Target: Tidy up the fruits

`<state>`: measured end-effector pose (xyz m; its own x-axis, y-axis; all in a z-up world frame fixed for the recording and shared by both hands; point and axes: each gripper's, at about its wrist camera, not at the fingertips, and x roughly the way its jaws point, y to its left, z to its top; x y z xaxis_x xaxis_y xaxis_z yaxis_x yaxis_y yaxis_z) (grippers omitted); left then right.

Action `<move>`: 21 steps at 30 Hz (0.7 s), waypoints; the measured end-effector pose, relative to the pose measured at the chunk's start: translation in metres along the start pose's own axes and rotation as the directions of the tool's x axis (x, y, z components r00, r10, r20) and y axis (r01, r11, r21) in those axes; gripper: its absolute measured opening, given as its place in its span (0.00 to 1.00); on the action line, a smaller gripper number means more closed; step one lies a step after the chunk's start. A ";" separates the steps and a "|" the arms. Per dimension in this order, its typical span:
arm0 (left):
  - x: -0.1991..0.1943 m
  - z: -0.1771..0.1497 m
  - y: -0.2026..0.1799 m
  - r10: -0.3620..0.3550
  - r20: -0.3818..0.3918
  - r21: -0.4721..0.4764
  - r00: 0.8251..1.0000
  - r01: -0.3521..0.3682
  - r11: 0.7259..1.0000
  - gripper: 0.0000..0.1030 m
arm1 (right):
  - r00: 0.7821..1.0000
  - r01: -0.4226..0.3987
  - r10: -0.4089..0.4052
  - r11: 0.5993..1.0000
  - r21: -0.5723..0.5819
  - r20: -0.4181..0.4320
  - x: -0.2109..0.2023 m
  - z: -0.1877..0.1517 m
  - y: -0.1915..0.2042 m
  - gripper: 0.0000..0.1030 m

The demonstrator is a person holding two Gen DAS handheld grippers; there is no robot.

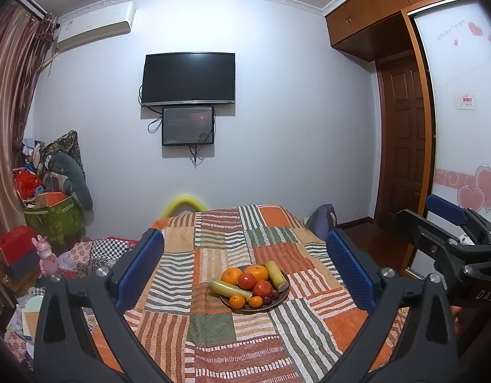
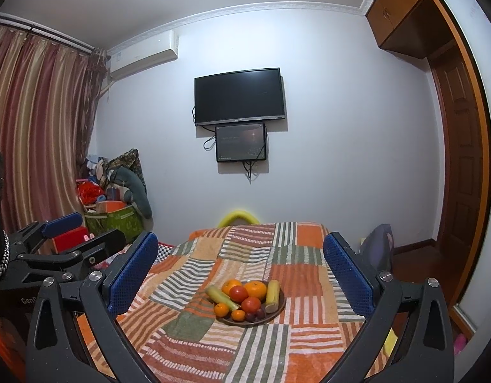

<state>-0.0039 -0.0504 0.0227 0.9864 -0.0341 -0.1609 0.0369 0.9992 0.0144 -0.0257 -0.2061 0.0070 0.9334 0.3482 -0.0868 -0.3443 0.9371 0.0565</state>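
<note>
Since the plate (image 1: 279,300) of fruit sits mid-table, straight ahead of both grippers and well apart, neither looks clearly nearer. The left gripper (image 1: 245,266) and right gripper (image 2: 240,269) gape wide, holding nothing.

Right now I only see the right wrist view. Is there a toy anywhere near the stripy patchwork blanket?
Observer: Yes, a small pink bunny toy stands among clutter left of the striped patchwork blanket.
Operator: What's on the white door?
Observer: The white sliding door has big pink heart stickers.
Operator: Is my other one touching the fruit?
Observer: No. The left hand-held gripper is open, with the dark round plate of fruit ahead, framed between its fingers.
</note>
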 end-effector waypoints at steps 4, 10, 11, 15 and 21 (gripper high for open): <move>0.002 0.000 0.000 -0.002 0.000 -0.003 1.000 0.002 1.000 1.00 | 1.000 0.003 -0.003 1.000 0.004 -0.001 0.000 0.001 -0.001 1.00; 0.004 -0.001 -0.001 -0.004 0.000 -0.002 1.000 0.004 1.000 1.00 | 1.000 0.006 -0.006 1.000 0.001 -0.003 0.000 0.001 -0.001 1.00; 0.004 0.000 -0.001 -0.004 0.001 -0.002 1.000 0.004 1.000 1.00 | 1.000 0.007 -0.007 1.000 0.001 -0.004 0.000 0.002 -0.002 1.00; 0.003 0.000 -0.001 -0.006 0.005 -0.003 1.000 0.006 1.000 1.00 | 1.000 0.008 -0.008 1.000 -0.003 -0.007 0.001 0.002 -0.001 1.00; 0.001 0.000 -0.001 -0.010 0.009 0.003 1.000 0.010 1.000 1.00 | 1.000 0.011 -0.011 1.000 -0.009 -0.011 0.000 0.003 0.001 1.00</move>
<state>-0.0032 -0.0518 0.0227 0.9874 -0.0442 -0.1521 0.0471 0.9988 0.0158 -0.0253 -0.2055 0.0095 0.9358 0.3384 -0.0986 -0.3353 0.9409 0.0469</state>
